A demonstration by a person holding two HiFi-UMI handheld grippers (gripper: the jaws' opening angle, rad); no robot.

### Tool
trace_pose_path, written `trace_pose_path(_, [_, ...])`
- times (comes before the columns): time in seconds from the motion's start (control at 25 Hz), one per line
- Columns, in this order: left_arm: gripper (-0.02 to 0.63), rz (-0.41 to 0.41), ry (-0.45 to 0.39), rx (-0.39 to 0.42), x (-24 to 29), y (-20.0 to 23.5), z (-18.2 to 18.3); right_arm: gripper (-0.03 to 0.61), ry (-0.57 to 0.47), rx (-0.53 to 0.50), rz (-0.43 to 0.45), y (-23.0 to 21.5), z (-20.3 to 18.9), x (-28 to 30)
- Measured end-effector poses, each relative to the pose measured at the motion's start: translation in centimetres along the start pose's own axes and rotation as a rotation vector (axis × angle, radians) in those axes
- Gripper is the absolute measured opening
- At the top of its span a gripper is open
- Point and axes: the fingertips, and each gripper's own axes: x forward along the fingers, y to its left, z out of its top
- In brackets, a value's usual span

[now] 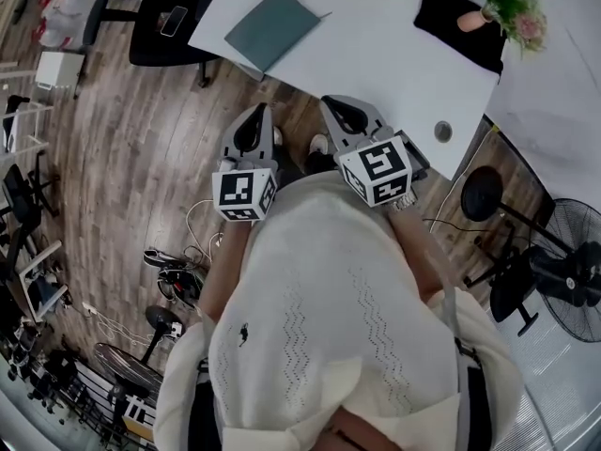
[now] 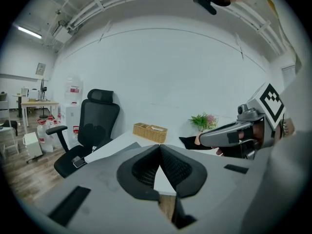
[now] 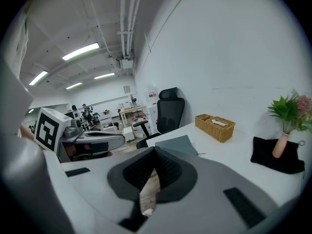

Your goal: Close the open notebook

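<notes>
Looking down from the head view, I see both grippers held close against the person's white top, over the wooden floor [image 1: 141, 158] and short of the desk [image 1: 376, 64]. The left gripper [image 1: 254, 120] sits at 9 o'clock of the right gripper [image 1: 343, 111], and both point toward 12 o'clock, at the desk edge.

The notebook [image 1: 272, 26] lies flat on the desk at about 12 o'clock from the left gripper, well apart from both tools. Only its teal cover shows, with no pages, so I judge it already closed. The right gripper view shows the same thing: the notebook [image 3: 178, 144] rests shut near the desk's near corner.

In the left gripper view, the jaws are pressed together with nothing between them. The right gripper's jaws also meet at the tips, empty, with only floor showing behind them. I read the closed, empty jaws and the hold near the body as a resting pose, since nothing is left to push or lift.

Other things sit clear of the notebook: a basket [image 3: 214, 126] at 1 o'clock of it in the right gripper view, a plant [image 1: 507, 7] on a black cloth [image 1: 451, 22] at 3 o'clock of it in the head view, and a chair [image 1: 160, 26] at 9 o'clock.
</notes>
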Motion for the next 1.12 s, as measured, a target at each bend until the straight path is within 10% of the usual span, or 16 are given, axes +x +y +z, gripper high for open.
trace_pose_path(1.12, [0.013, -0.025, -0.279, 0.103, -4.9, -4.1, 13.9, 0.0, -0.305, -0.043, -0.051, -1.5, 11.4, -9.8])
